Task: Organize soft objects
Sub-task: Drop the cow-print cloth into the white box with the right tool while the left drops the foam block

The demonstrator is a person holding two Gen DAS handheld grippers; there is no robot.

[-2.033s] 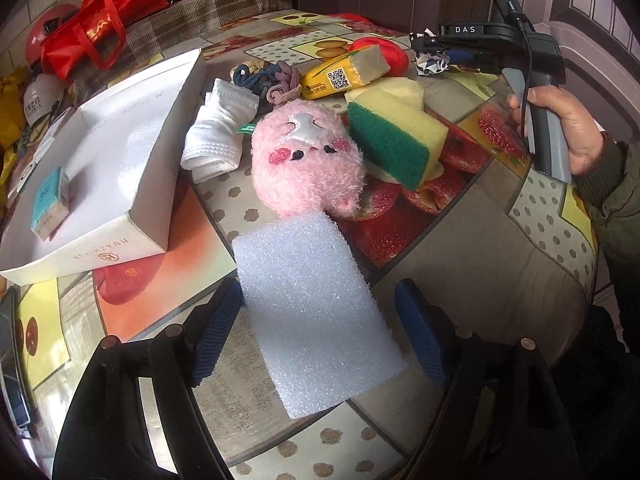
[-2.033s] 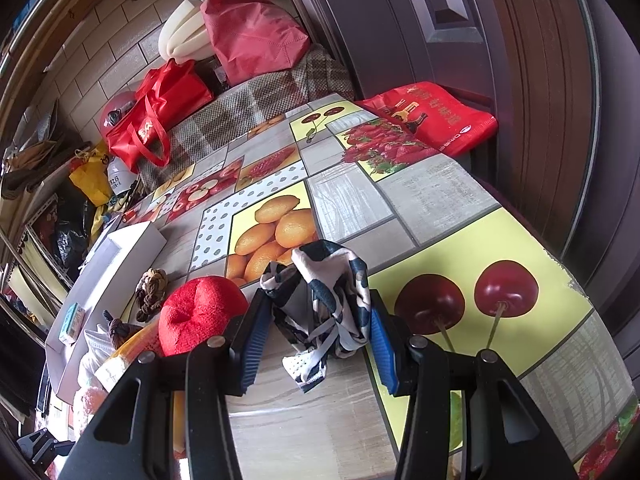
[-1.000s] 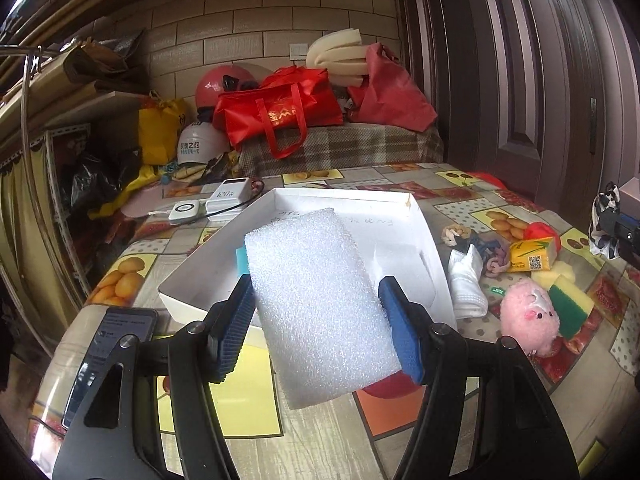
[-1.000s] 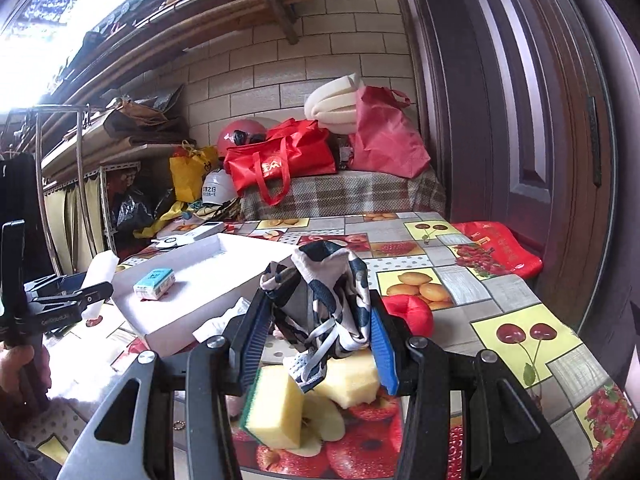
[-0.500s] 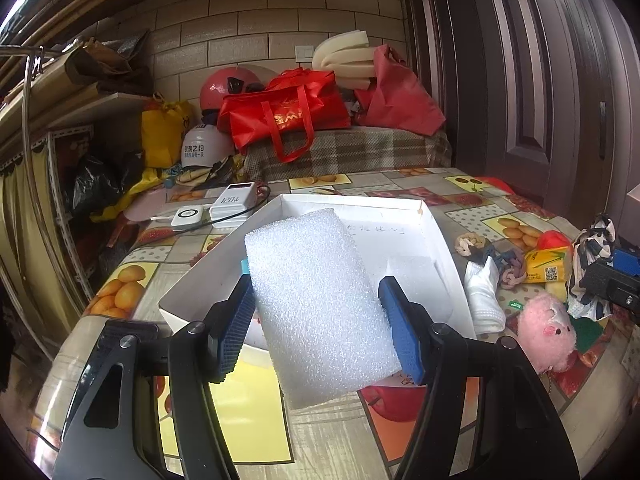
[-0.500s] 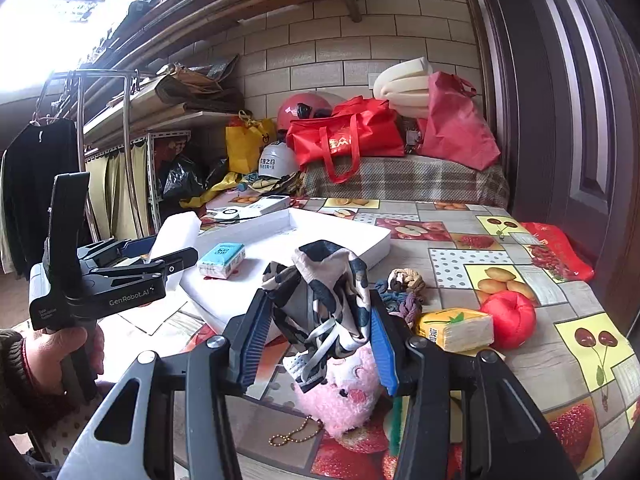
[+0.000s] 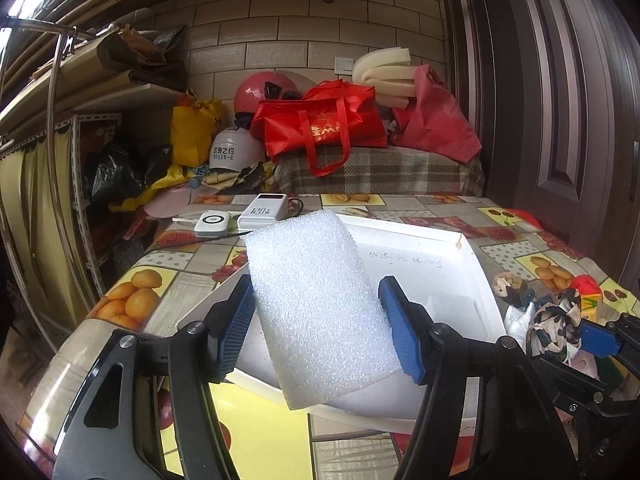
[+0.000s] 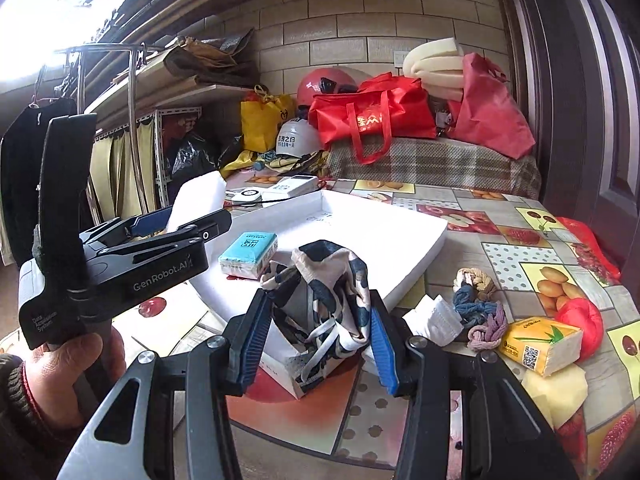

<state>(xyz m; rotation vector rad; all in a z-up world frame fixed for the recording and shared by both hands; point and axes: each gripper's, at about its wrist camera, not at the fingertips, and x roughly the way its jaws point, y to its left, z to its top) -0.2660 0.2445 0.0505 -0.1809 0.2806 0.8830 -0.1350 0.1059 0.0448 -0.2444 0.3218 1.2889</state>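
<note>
While the left gripper (image 7: 318, 322) pinches a white foam sheet (image 7: 316, 308) between its blue ribbed pads, the sheet stands up out of the jaws, tilted a little, above the near end of a shallow white box (image 7: 472, 276). It is a thick rectangle with rounded corners and a pebbly, bubbled surface, and both pads press on its long edges. From the right wrist view the same gripper (image 8: 180, 220) shows side-on, its black handle held in the person's left hand (image 8: 76, 356), with the foam (image 8: 200, 196) poking up past the tips.

The right gripper (image 8: 316, 340) is clamped on a crumpled cloth (image 8: 324, 296) (cream with dark navy blotches, thin white straps dangling below), which bulges up above the pads and hangs over the near corner of the box (image 8: 404, 256). Inside the box lies a small pale-blue tissue pack (image 8: 248, 252), soft and squarish.

On the fruit-patterned oilcloth table (image 8: 508, 256) to the right of the box sit a folded white ribbed sock (image 8: 436, 320), a tangle of braided hair ties (image 8: 480, 304) in blue, tan and mauve, a yellow tissue pack (image 8: 540, 344), a red puffy ball (image 8: 580, 320) just behind it, and a pale yellow sponge (image 8: 556, 392) at the near edge.
</note>
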